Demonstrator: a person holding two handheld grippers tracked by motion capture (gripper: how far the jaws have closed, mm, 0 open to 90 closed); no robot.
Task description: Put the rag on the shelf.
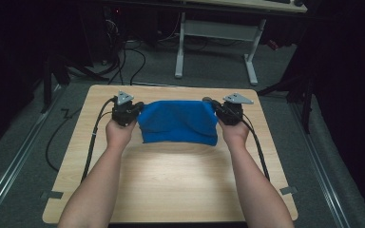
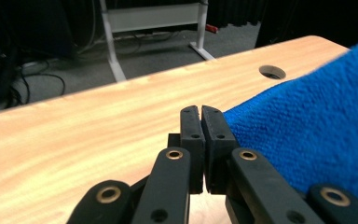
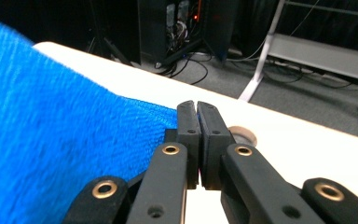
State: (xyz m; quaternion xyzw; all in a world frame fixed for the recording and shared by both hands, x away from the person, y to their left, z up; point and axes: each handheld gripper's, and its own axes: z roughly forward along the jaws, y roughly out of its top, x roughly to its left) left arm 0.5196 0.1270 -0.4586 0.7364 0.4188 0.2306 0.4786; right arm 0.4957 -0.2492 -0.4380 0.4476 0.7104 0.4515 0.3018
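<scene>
1. The near half of the wooden table lies bare between the person's forearms — open room for a hand to pass.
2. The blue cloth spans the far middle of the table, stretched between the left gripper and the right gripper; it blocks a straight path across there.
3. A narrow bare strip of tabletop runs behind the cloth to the far edge.
4. A round cable hole sits in the tabletop near the far corner, just beyond the cloth's edge in the left gripper view.
5. Cables trail along both outer sides of the table — snag risks beside each forearm.
6. Beyond the far edge stands a white desk frame.
</scene>
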